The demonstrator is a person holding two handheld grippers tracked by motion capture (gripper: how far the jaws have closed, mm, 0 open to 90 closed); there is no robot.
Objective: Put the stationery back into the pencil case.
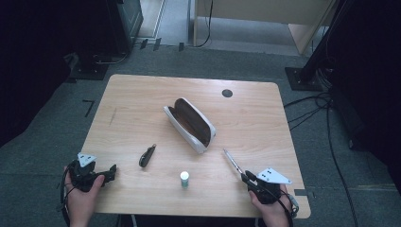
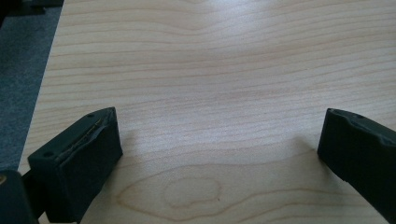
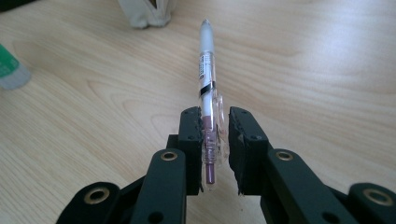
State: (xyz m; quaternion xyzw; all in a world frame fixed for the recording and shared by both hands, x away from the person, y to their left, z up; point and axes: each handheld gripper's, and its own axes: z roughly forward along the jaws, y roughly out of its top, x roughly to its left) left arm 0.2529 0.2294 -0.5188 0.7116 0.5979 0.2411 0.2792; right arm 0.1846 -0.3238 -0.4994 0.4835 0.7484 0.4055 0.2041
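The right gripper (image 3: 215, 140) has its two black fingers (image 3: 192, 140) nearly closed, clamped on the rear end of a slim clear-barrelled pen with a white tip and a purple core (image 3: 207, 88). The pen juts out from between the fingers, tip forward and off the table, pointing toward the open white pencil case with a dark brown lining (image 1: 190, 124) at the middle of the light wooden table (image 1: 142, 99). In the high view this gripper (image 1: 247, 178) sits near the table's front right corner, the pen (image 1: 231, 161) angled up and left from it.

The left gripper (image 2: 219, 140) has its fingers (image 2: 79, 158) spread wide — nothing between them but bare wood. It rests at the table's front left corner (image 1: 109, 171), held in the person's left hand (image 1: 82, 196).

Between the two grippers, near the front edge, stands a small white tube with a green band (image 1: 184, 178); a dark folded object (image 1: 147, 155) lies left of the case.
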